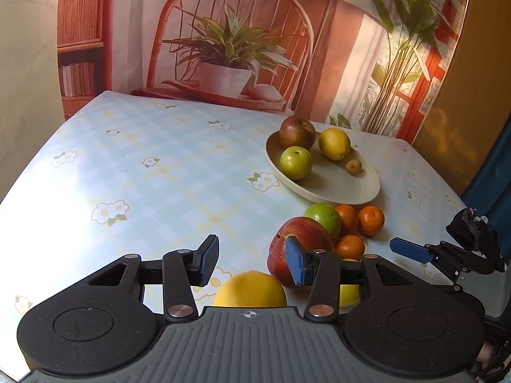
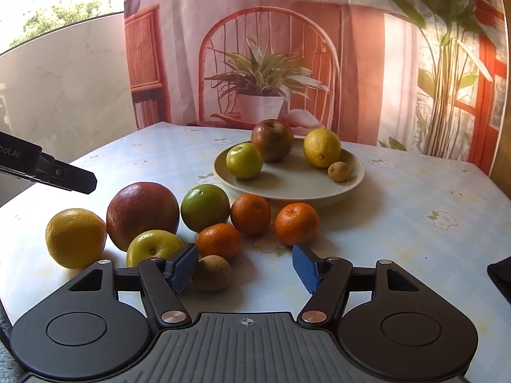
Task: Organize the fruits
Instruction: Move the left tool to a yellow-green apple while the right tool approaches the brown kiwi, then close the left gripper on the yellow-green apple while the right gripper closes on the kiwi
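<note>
In the left wrist view, the left tongs [image 1: 252,260] are seen at the lower centre with jaws apart and nothing clasped, a large yellow citrus [image 1: 250,290] lying below the gap and a big red apple [image 1: 298,249] behind the right pad. In the right wrist view, the right tongs [image 2: 244,266] are held open over the counter [image 2: 399,223], a small brown fruit [image 2: 212,273] just beside the left pad, untouched. A cream plate [image 2: 287,188] at upper centre carries four fruits, while three tangerines [image 2: 250,214] are grouped below it at mid-frame.
</note>
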### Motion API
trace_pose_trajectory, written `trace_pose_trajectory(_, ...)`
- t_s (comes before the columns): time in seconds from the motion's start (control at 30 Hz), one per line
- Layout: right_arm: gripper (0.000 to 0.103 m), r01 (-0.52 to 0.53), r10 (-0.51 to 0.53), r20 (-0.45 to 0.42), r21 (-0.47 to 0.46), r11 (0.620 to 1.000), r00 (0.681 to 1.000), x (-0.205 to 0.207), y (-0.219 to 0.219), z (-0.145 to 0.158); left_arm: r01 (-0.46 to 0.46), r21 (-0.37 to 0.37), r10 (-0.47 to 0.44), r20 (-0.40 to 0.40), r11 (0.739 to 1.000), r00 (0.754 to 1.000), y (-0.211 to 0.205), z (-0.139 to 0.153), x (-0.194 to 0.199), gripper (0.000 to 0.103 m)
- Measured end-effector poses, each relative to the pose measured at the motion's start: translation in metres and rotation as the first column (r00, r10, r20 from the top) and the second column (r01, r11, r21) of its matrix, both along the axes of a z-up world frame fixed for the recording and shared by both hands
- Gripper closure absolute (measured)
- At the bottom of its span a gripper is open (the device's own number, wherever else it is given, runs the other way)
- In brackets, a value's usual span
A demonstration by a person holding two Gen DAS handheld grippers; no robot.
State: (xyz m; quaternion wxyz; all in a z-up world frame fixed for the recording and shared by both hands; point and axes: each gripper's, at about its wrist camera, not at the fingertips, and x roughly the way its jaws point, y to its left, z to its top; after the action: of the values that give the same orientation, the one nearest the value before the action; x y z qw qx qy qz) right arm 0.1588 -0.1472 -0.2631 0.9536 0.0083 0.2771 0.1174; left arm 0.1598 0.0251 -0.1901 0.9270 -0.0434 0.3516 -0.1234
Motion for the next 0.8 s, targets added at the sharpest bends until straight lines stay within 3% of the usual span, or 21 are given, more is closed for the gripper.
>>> trace_pose_trajectory(0.43,0.077,-0.141,0.142,-0.041,0.018,0.99,0.989,-0.002,0.009,-0.003,0.027,0.002,-0.027,0.0,1.0,1.0,-0.004,-0.001,-0.001,0.055)
trace_pose_trajectory(0.53,0.078,-0.166,0.165,-0.059,-0.002,0.986,0.984,-0.002,0.014,-0.005,0.05,0.003,-0.05,0.004,0.999,0.999,-0.008,-0.001,-0.002,0.055)
trace_pose_trajectory(0.8,0.078,-0.129,0.132,-0.049,0.061,0.99,0.99,-0.001,0.001,-0.002,0.098,0.002,-0.098,0.002,0.995,0.995,-0.015,-0.001,-0.006,0.055)
